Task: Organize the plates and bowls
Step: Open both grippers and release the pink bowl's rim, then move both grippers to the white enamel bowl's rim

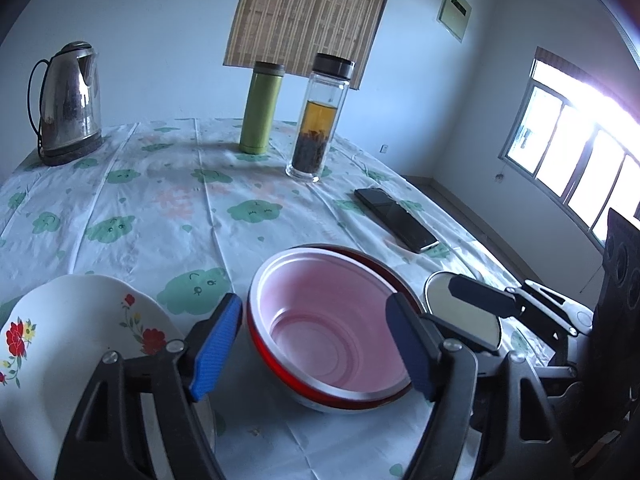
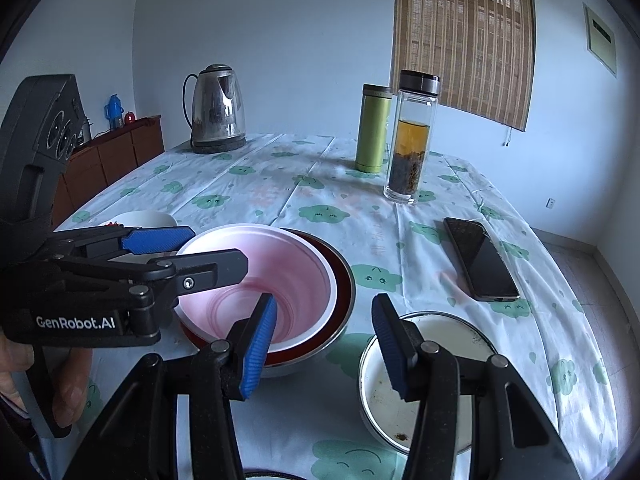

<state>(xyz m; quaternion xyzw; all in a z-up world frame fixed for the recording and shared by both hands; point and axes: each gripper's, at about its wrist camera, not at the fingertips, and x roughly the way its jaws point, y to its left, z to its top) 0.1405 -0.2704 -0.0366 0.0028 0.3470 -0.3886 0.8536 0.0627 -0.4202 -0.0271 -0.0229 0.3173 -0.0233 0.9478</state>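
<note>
A pink bowl (image 1: 332,320) sits nested in a red bowl (image 1: 280,364) near the table's front. My left gripper (image 1: 314,346) is open around it, one blue pad outside the left rim, the other at the right rim, neither pressing. From the right wrist view, the left gripper (image 2: 208,252) straddles the pink bowl's (image 2: 280,276) left rim. A white floral plate (image 1: 72,340) lies to the left. My right gripper (image 2: 324,348) is open and empty, between the red bowl (image 2: 344,280) and a white metal-rimmed bowl (image 2: 440,360) with crumbs.
A steel kettle (image 1: 70,104), a green flask (image 1: 260,108) and a glass tea bottle (image 1: 316,120) stand at the table's far side. A black phone (image 2: 480,264) lies on the right. A wooden cabinet (image 2: 108,160) stands beyond the left edge.
</note>
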